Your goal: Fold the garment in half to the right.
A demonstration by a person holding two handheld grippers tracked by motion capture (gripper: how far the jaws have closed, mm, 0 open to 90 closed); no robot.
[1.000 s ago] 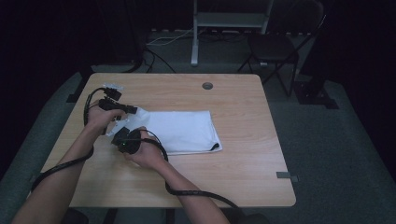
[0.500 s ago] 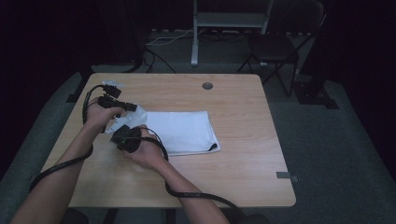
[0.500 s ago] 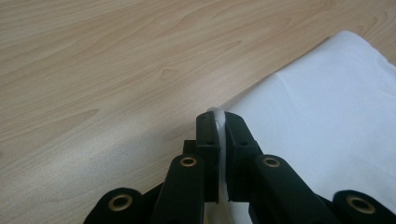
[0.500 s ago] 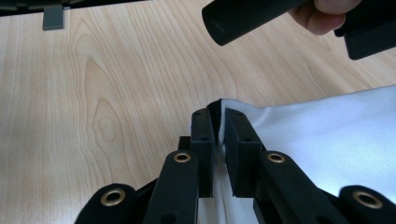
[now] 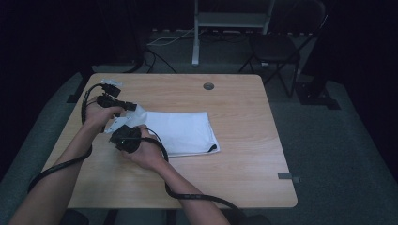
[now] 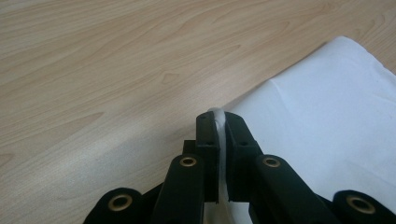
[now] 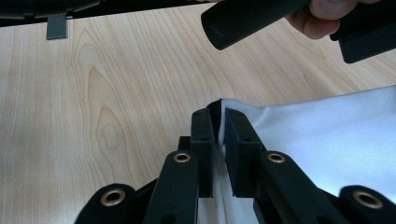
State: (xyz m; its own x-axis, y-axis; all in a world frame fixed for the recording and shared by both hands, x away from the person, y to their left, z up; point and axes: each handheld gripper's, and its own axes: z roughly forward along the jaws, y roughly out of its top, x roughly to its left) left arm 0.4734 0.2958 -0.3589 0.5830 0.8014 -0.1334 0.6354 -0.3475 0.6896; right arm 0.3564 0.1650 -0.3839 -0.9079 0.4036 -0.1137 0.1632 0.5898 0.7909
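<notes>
1. The wooden table (image 5: 244,154) carries a white cloth (image 5: 180,131), folded flat and lying left of centre, its long side running across the table.
2. Both grippers work the cloth's left end. The step in hand looks like lifting that end to fold it over to the right.
3. To do it well, I judge both grippers should rise together and travel level, keeping the edge taut between them, so the layers do not slide apart or bunch.
4. The left gripper (image 6: 218,122) has its jaws pressed together on a thin fold of cloth edge; the cloth spreads away to its right, bare wood to its left.
5. The right gripper (image 7: 219,122) likewise pinches the cloth's corner between closed jaws, the fabric running off to its right.
6. In the high view, the left gripper (image 5: 123,108) sits at the far corner and the right gripper (image 5: 126,137) at the near corner, close together.
</notes>
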